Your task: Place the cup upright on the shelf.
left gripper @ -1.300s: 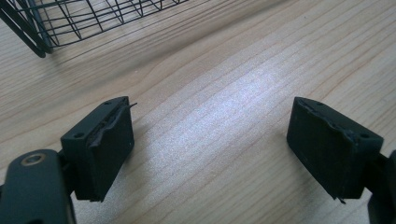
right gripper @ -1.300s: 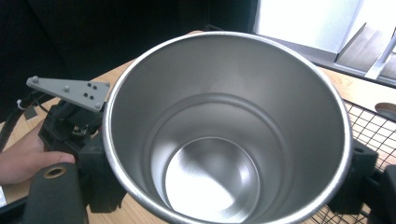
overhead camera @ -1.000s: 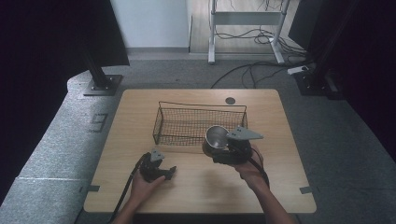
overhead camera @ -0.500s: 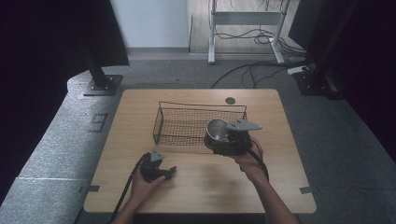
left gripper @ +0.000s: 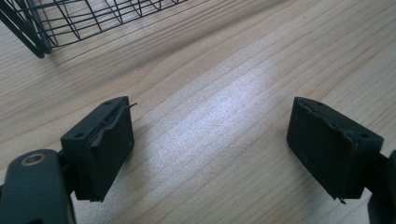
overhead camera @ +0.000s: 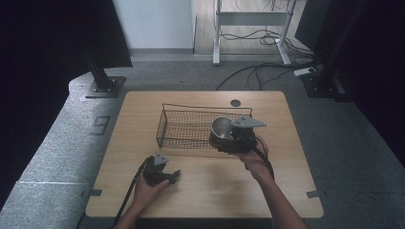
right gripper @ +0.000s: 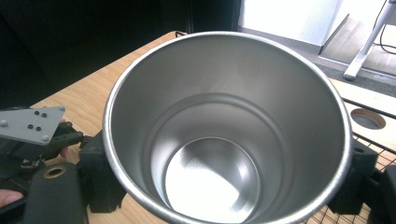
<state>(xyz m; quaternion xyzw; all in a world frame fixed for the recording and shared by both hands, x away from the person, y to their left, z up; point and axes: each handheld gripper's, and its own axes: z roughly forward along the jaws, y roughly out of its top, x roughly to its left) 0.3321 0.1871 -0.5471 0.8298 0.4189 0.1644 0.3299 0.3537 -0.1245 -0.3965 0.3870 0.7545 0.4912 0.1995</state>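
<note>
now the right gripper [overhead camera: 228, 139] squeezes the steel cup [right gripper: 224, 130] between its fingers, over the wire basket [overhead camera: 186, 129]; it should go down slowly. the left gripper [left gripper: 210, 154] sits wide open, holding nothing.

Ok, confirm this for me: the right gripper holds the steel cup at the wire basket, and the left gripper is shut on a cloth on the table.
One error: the left gripper holds nothing. The left gripper view shows its jaws wide apart over bare table. The right gripper does hold the steel cup at the wire basket.
</note>
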